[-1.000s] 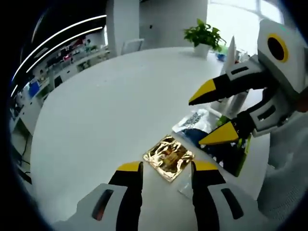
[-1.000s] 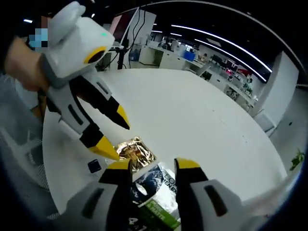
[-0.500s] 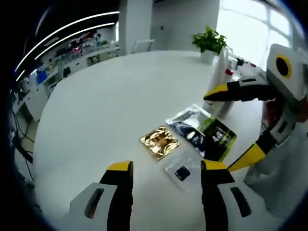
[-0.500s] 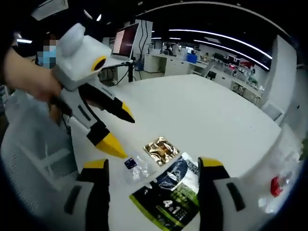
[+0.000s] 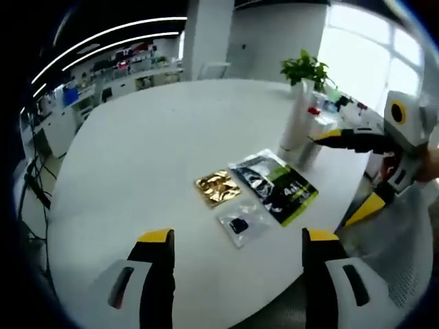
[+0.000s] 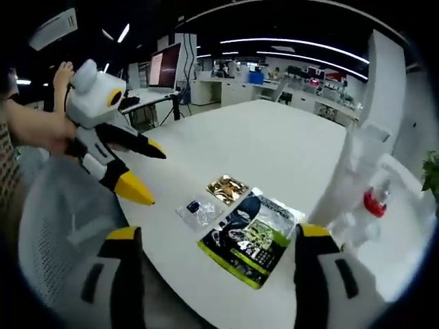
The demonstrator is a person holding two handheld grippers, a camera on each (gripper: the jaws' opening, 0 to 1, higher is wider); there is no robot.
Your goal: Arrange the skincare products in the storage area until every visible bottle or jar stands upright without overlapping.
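Three flat packs lie near the white table's edge: a gold sachet (image 5: 216, 187) (image 6: 227, 188), a clear sachet with a dark item (image 5: 241, 221) (image 6: 199, 211), and a green-and-black packet (image 5: 278, 185) (image 6: 257, 236). Behind them stand a tall white bottle (image 5: 296, 120) (image 6: 350, 175) and a clear bottle with a red cap (image 5: 313, 133) (image 6: 367, 212), both upright. My left gripper (image 5: 239, 238) (image 6: 149, 175) is open and empty, held back from the packs. My right gripper (image 6: 218, 233) (image 5: 343, 175) is open too, off the table's edge, holding nothing.
The round white table (image 5: 137, 151) spreads wide and bare beyond the packs. A potted plant (image 5: 305, 68) stands at its far side. A grey mesh chair (image 6: 62, 226) (image 5: 391, 253) sits close to the table's near edge. Desks and screens fill the room behind.
Both views have drawn back and up from the table, so the packs look smaller. Both grippers' jaws have spread wider. The packs and bottles have not moved.
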